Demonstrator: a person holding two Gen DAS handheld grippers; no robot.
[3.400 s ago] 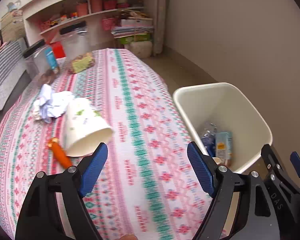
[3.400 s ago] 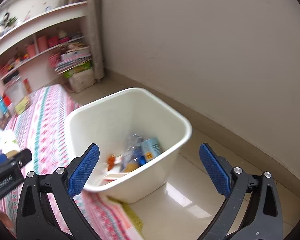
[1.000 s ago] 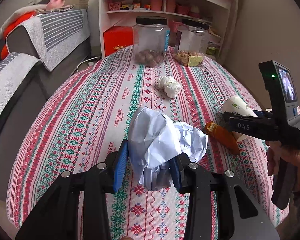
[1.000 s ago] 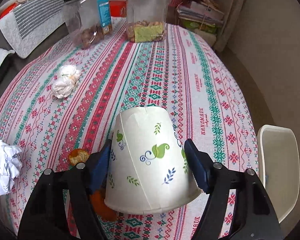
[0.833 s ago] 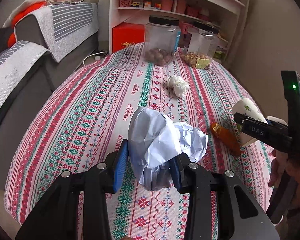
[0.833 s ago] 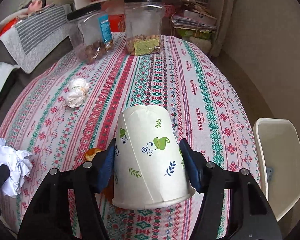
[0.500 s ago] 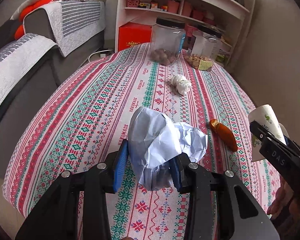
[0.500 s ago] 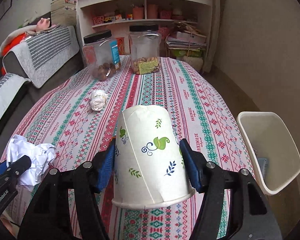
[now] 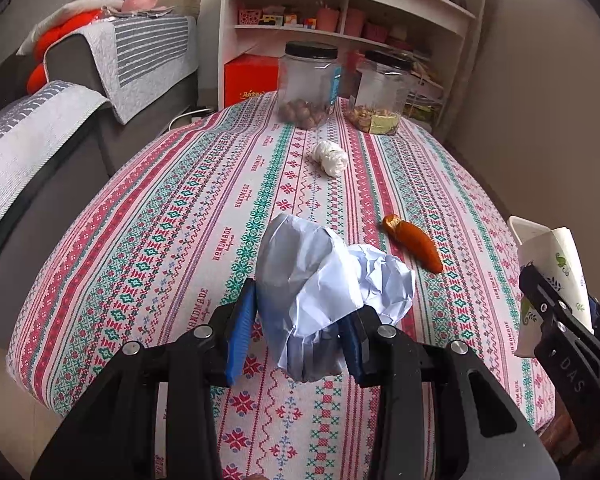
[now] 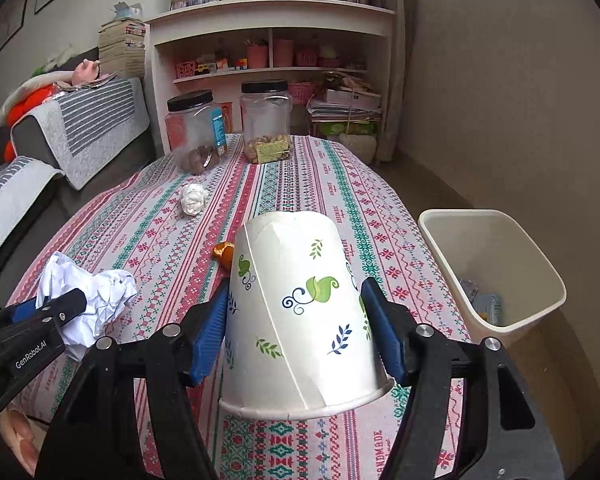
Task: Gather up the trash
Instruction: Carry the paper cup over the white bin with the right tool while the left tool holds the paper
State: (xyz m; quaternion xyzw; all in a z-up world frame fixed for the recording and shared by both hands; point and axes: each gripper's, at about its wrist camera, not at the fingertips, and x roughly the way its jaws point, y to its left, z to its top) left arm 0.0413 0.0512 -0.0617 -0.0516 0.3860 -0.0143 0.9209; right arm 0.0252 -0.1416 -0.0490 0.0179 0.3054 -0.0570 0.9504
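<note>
My left gripper (image 9: 298, 328) is shut on a wad of crumpled white paper (image 9: 324, 284) and holds it above the patterned tablecloth (image 9: 180, 216). The wad also shows in the right wrist view (image 10: 88, 292). My right gripper (image 10: 296, 328) is shut on a white paper cup (image 10: 300, 312) with leaf prints, held upside down above the table; the cup shows at the right edge of the left wrist view (image 9: 556, 276). An orange wrapper (image 9: 414, 242) and a small white paper ball (image 9: 330, 158) lie on the cloth. A cream trash bin (image 10: 496, 268) stands on the floor right of the table, with some trash inside.
Two clear jars with black lids (image 10: 194, 136) (image 10: 266, 120) stand at the table's far end. A sofa with striped covers (image 9: 40, 128) runs along the left. A shelf unit (image 10: 276, 56) and stacked papers (image 10: 348, 108) stand behind the table.
Both grippers have risen and drawn back from the table with their loads. The bin has come further into the right wrist view.
</note>
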